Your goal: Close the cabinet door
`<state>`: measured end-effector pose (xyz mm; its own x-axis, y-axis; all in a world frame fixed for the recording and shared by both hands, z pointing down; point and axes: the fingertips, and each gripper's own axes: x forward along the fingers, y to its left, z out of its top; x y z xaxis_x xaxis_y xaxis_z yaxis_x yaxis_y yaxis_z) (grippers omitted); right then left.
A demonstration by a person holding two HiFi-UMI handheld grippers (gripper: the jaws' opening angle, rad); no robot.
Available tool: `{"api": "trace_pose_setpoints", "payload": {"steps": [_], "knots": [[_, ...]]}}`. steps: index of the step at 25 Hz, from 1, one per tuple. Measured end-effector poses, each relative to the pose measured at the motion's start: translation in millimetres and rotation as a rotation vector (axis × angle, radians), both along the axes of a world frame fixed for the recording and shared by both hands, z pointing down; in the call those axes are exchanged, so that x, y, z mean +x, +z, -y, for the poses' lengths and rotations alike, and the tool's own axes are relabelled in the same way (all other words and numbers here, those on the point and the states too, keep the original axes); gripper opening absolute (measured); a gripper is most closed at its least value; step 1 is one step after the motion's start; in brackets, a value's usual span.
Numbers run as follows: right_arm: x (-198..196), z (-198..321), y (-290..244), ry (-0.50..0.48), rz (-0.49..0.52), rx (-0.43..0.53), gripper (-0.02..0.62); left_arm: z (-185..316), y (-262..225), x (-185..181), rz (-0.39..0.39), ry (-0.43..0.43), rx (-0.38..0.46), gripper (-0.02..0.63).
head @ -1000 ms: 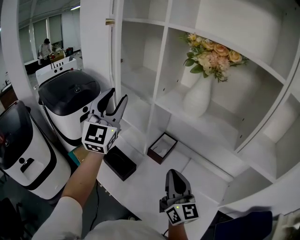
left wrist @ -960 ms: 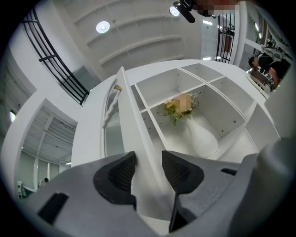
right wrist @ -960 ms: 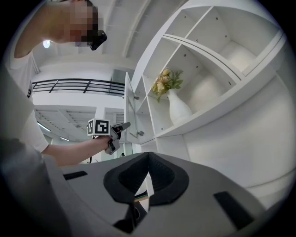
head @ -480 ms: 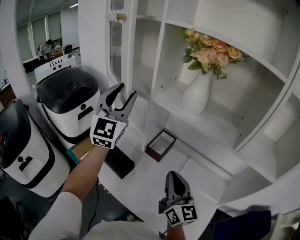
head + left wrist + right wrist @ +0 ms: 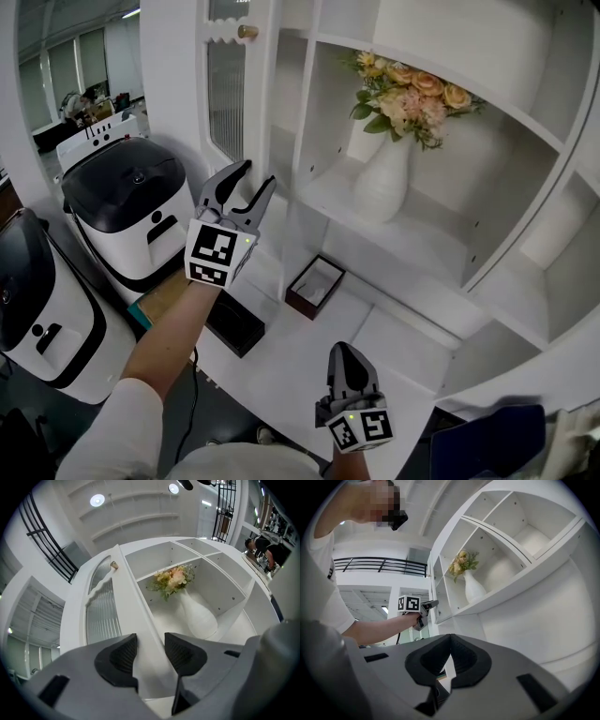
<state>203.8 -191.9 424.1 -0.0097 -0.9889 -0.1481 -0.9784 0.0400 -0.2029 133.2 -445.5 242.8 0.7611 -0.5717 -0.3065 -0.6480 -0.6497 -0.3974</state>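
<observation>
While the right gripper (image 5: 342,352) hangs closed and empty at the near right, the left gripper (image 5: 255,176), jaws half apart around nothing, points toward the ribbed-glass cabinet door (image 5: 225,103), open at far left.

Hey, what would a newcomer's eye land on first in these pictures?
Most likely the peach and cream bouquet in its white vase, the only colour on a shelf of the white cabinet. Next comes the left gripper, raised with its jaws apart near the open ribbed-glass door with its brass knob. At the left stand two white machines with black lids.
</observation>
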Motion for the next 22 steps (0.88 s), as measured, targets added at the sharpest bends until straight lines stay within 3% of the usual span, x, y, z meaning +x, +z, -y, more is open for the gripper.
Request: {"api": "trace_pose_setpoints", "payload": {"steps": [22], "knots": [[26, -16, 2, 0.078, 0.01, -0.004, 0.0, 21, 1, 44, 0.033, 0.019, -0.022, 0.164]]}}
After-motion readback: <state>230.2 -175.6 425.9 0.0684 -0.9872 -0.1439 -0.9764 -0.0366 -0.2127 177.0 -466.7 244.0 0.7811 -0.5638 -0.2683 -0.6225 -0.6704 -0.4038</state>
